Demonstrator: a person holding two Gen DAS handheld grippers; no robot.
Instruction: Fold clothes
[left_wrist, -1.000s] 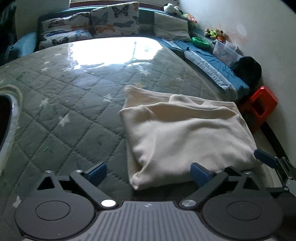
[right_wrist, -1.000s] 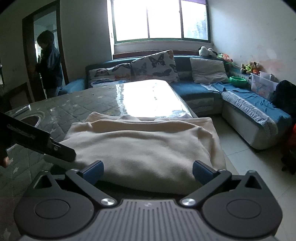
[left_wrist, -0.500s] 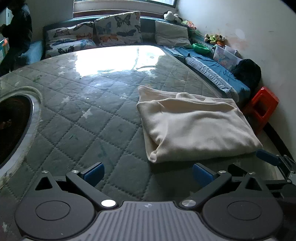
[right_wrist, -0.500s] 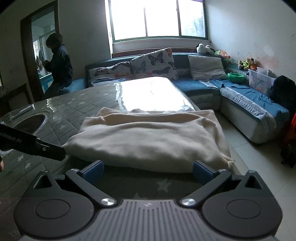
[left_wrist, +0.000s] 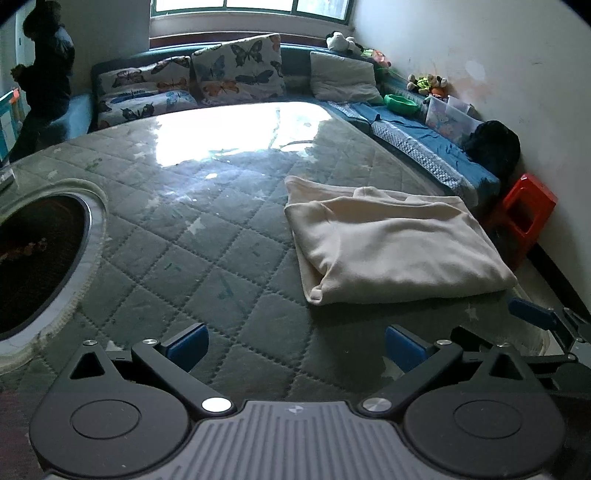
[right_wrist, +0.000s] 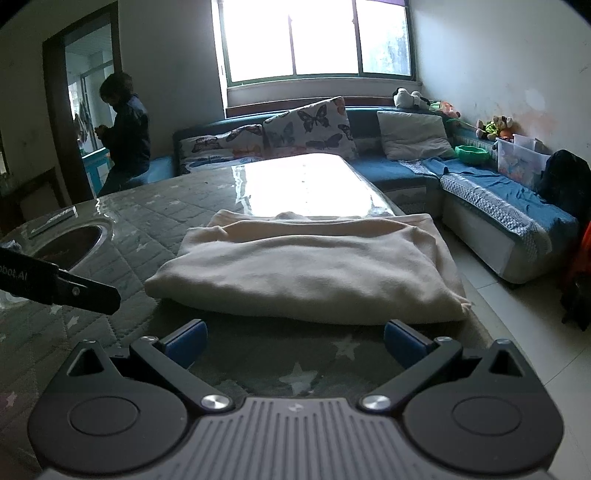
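A cream garment (left_wrist: 391, 243) lies folded in a flat rectangle on the quilted green table (left_wrist: 192, 236), near its right edge; it is also seen straight ahead as the cream garment (right_wrist: 314, 269) in the right wrist view. My left gripper (left_wrist: 293, 341) is open, low over the table, short of the garment's near left corner. My right gripper (right_wrist: 293, 338) is open too, just in front of the garment's near fold, touching nothing. The right gripper's blue fingertip (left_wrist: 532, 314) shows at the far right of the left view.
A round dark recess (left_wrist: 33, 258) with a metal rim is set into the table at left. A blue sofa (right_wrist: 491, 192) with butterfly cushions wraps the back and right. A red stool (left_wrist: 524, 210) stands by the wall. A person (right_wrist: 125, 136) stands near the doorway.
Both grippers have drawn back from the garment, which now lies farther ahead and fully on the table. The person by the doorway has shifted a little to the right.
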